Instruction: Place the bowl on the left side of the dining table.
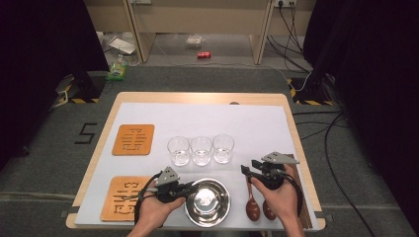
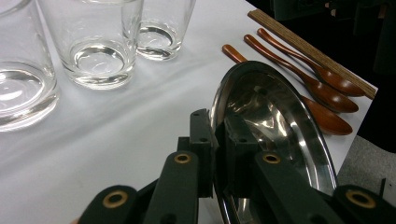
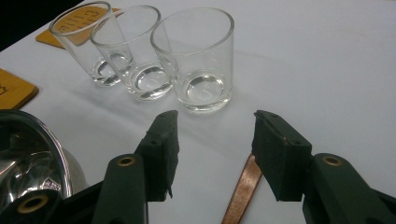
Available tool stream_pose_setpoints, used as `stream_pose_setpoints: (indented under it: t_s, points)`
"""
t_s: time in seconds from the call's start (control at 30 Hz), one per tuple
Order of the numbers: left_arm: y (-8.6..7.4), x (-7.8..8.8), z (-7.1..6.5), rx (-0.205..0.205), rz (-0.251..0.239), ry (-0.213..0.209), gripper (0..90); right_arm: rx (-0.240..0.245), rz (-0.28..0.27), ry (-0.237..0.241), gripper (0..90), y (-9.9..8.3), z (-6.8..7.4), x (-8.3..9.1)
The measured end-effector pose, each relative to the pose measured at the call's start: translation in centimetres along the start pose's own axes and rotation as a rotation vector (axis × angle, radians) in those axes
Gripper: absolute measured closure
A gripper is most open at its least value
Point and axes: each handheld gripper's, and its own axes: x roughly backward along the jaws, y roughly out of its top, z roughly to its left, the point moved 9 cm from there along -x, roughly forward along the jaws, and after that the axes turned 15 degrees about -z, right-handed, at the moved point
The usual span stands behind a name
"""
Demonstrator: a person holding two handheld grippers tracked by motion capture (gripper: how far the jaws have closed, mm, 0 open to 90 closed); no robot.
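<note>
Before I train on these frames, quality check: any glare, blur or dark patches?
High view: sharp, dark at both sides, bright reflections in the steel bowl. Left gripper view: bowl mirrors the fingers, near parts soft. Right gripper view: highlights on the glasses, spoon handle blurred.

A wooden table (image 1: 291, 126) is carrying a white sheet (image 1: 257, 123); on it are lying two orange coasters (image 1: 133, 139), three glasses (image 1: 201, 150), a steel bowl (image 1: 208, 201) and wooden spoons (image 1: 252, 207).

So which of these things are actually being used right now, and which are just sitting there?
In use:
- steel bowl, its rim clamped by the left gripper
- wooden spoon below the open right gripper

Lying about:
- three glasses
- two orange coasters
- other spoons
- chopsticks
</note>
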Motion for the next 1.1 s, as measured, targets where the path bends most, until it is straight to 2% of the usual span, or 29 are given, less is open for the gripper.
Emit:
stream_pose_setpoints:
  t_s: [0.53,1.1]
  points:
    - [1.3,0.9,0.6,0.011,-0.048,0.022,83.2,-0.004,0.004,0.001,50.7,-0.1,0.0,0.0]
    - [2.9,2.0,1.9,0.028,-0.083,0.056,83.3,-0.003,0.004,0.0,50.5,-0.2,0.0,-0.1]
